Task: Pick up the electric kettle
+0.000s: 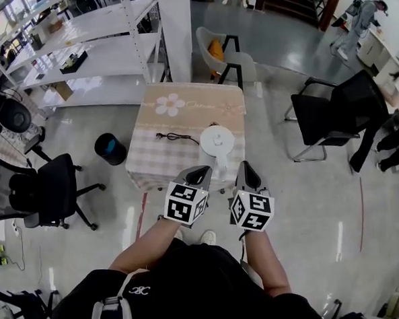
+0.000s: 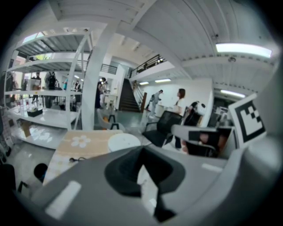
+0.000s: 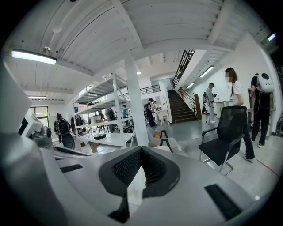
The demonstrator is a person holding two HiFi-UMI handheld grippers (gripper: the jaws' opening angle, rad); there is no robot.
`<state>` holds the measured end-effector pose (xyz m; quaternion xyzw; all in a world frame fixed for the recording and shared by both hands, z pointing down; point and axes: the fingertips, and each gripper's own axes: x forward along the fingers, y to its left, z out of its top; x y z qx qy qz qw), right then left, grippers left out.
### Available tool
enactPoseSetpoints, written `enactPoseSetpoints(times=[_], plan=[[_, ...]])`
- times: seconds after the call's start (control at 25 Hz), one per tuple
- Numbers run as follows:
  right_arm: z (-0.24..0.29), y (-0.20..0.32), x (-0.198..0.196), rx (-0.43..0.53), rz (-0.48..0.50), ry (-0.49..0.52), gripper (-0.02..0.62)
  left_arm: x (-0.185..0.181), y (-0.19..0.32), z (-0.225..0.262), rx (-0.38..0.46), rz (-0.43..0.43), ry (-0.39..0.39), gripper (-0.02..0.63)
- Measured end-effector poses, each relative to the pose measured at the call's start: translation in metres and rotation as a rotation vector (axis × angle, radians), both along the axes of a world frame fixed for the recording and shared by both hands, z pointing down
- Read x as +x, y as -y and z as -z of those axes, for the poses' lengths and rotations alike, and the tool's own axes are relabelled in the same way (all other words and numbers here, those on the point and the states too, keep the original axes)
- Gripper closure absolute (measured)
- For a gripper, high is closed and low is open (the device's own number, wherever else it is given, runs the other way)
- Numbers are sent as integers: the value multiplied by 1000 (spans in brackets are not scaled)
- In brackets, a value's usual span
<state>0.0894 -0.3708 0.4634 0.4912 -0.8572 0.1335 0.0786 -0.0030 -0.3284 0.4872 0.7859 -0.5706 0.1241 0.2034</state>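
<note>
The white electric kettle (image 1: 217, 142) stands near the front right of a small table (image 1: 166, 161) covered with a checked cloth bearing a flower print. In the left gripper view its round lid (image 2: 124, 142) shows just beyond the jaws. My left gripper (image 1: 201, 170) and right gripper (image 1: 245, 167) are held side by side at the table's front edge, short of the kettle and not touching it. In both gripper views the jaws meet at their tips: the left gripper (image 2: 142, 150) and right gripper (image 3: 141, 149) are shut with nothing between them.
A black cable (image 1: 174, 137) lies on the cloth left of the kettle. A black bin (image 1: 110, 148) stands left of the table. Black office chairs stand at the left (image 1: 43, 192) and right (image 1: 338, 113), and a pale chair (image 1: 223, 56) behind. White shelving (image 1: 85, 48) fills the back left.
</note>
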Motion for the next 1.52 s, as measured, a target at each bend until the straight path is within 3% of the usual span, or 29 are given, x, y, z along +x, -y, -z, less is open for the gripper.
enactPoseSetpoints(times=[0.4, 0.84, 1.28, 1.52], plan=[[-21, -11, -12, -39, -47, -34, 597, -8, 0, -28, -39, -80, -35, 606], [-38, -24, 12, -81, -169, -76, 597, 10, 13, -71, -100, -200, -37, 604], [-51, -39, 47, -132, -303, -102, 597, 32, 32, -120, -157, -278, -39, 437], [-54, -46, 63, -148, -370, -132, 597, 38, 43, -137, -174, -300, 6, 418]])
